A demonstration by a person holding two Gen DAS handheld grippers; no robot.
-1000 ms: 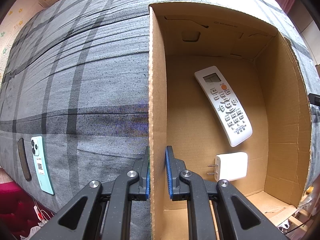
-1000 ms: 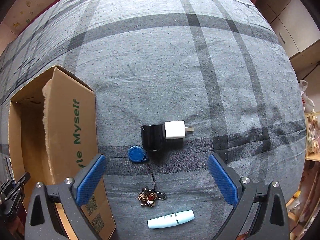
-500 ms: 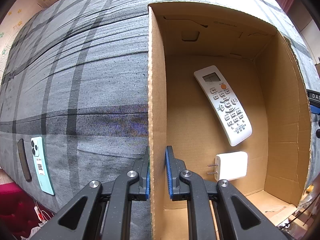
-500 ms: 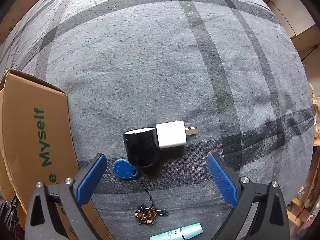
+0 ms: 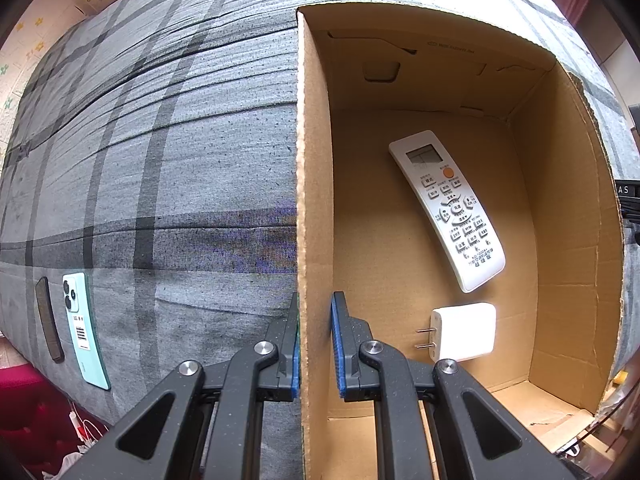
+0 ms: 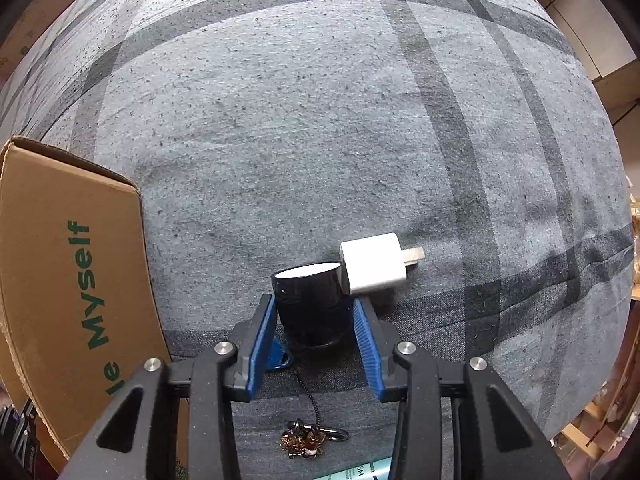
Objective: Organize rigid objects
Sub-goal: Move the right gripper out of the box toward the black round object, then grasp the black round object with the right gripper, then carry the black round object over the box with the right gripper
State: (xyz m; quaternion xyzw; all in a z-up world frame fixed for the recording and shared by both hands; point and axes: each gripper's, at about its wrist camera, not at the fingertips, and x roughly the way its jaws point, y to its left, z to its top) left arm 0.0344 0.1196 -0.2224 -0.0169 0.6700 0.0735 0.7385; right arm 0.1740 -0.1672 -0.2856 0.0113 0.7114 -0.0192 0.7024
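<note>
My left gripper [image 5: 315,340] is shut on the near left wall of the open cardboard box [image 5: 308,184]. Inside the box lie a white remote [image 5: 446,210] and a white charger [image 5: 464,338]. In the right wrist view my right gripper [image 6: 314,342] has its blue pads on either side of a black cylinder [image 6: 310,306] lying on the grey plaid cloth; the jaws are narrowed around it, touching or nearly so. A white plug adapter [image 6: 376,264] rests against the cylinder. A blue key fob [image 6: 278,356] lies under the left pad, corded to a charm [image 6: 302,440].
The box's outer wall [image 6: 68,280] with green lettering stands at the left of the right wrist view. A pale blue tube [image 6: 360,472] lies at the bottom edge. A mint phone [image 5: 82,328] and a dark flat bar [image 5: 48,318] lie at the left of the cloth.
My right gripper has moved down and forward onto the black cylinder and its jaws have narrowed from wide open to around it. The left gripper has not moved.
</note>
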